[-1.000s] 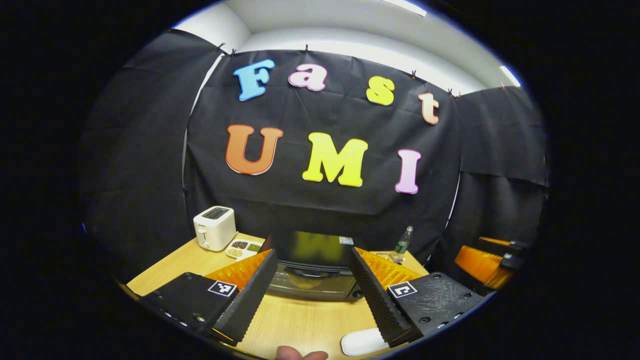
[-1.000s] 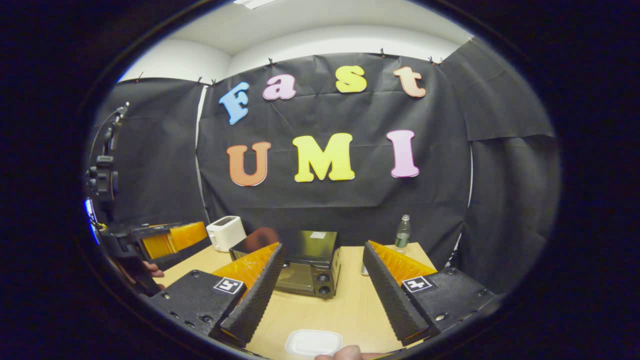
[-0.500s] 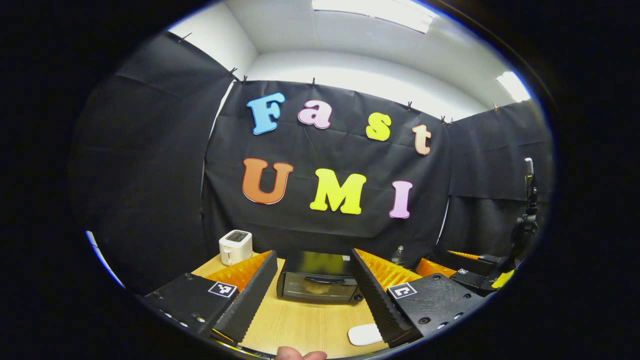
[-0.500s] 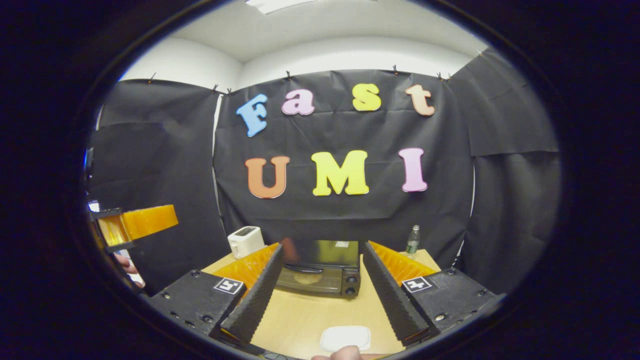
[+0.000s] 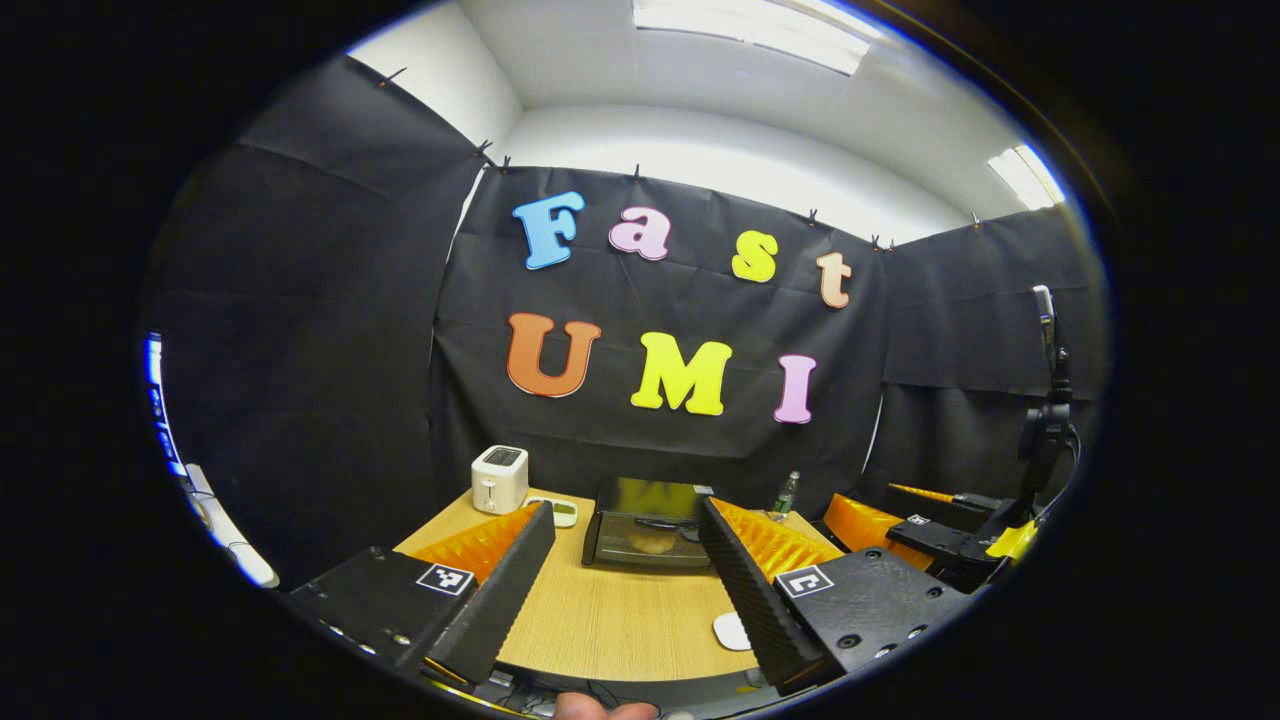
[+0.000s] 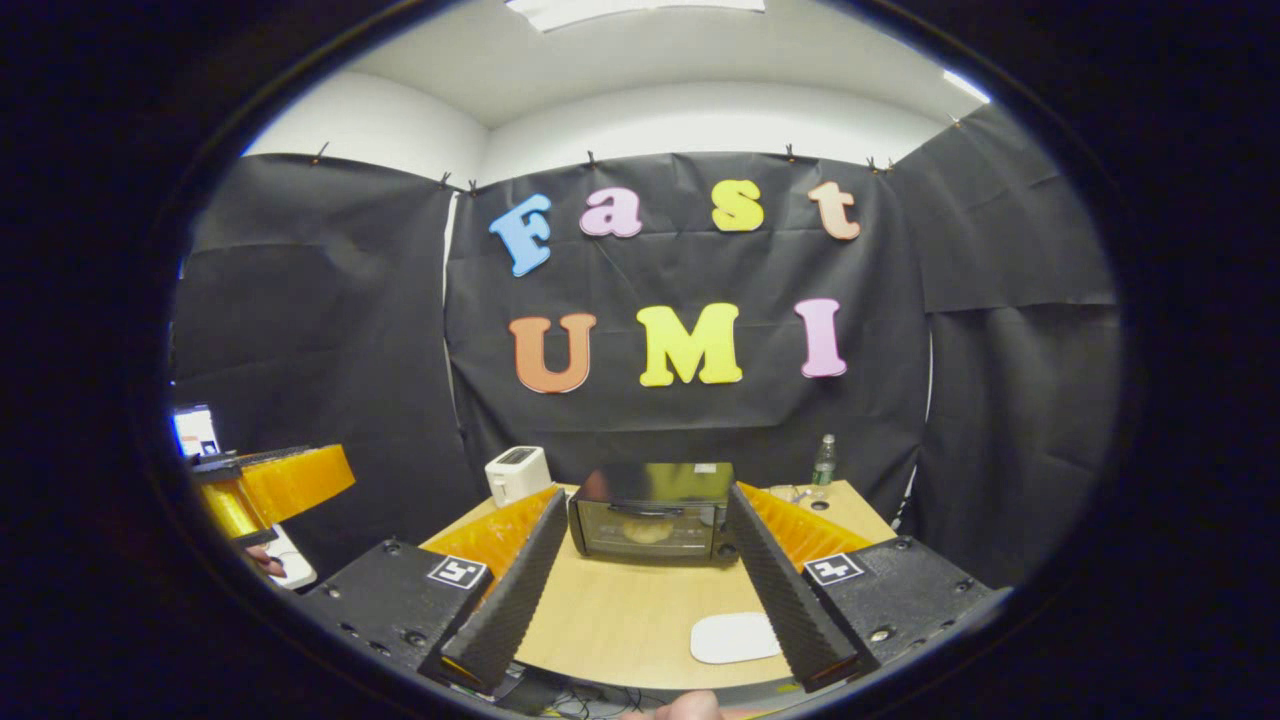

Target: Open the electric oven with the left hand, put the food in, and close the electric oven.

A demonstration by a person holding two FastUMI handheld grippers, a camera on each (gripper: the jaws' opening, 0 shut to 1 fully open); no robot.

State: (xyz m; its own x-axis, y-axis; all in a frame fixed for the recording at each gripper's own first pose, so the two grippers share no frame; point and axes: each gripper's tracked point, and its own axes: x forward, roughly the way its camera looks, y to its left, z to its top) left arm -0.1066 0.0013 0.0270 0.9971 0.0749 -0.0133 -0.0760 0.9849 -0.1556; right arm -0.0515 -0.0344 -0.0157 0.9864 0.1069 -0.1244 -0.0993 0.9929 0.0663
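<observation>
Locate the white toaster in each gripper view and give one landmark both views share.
Left gripper view: the white toaster stands at the table's back left corner, left of the electric oven.
Right gripper view: the white toaster stands at the back left too, just left of the electric oven.
Shared landmark: the plastic bottle at the back right.

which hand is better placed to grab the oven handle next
Right, narrowly: the oven sits square between the right gripper's open jaws; the left gripper sees it at an angle. Both empty.
</observation>
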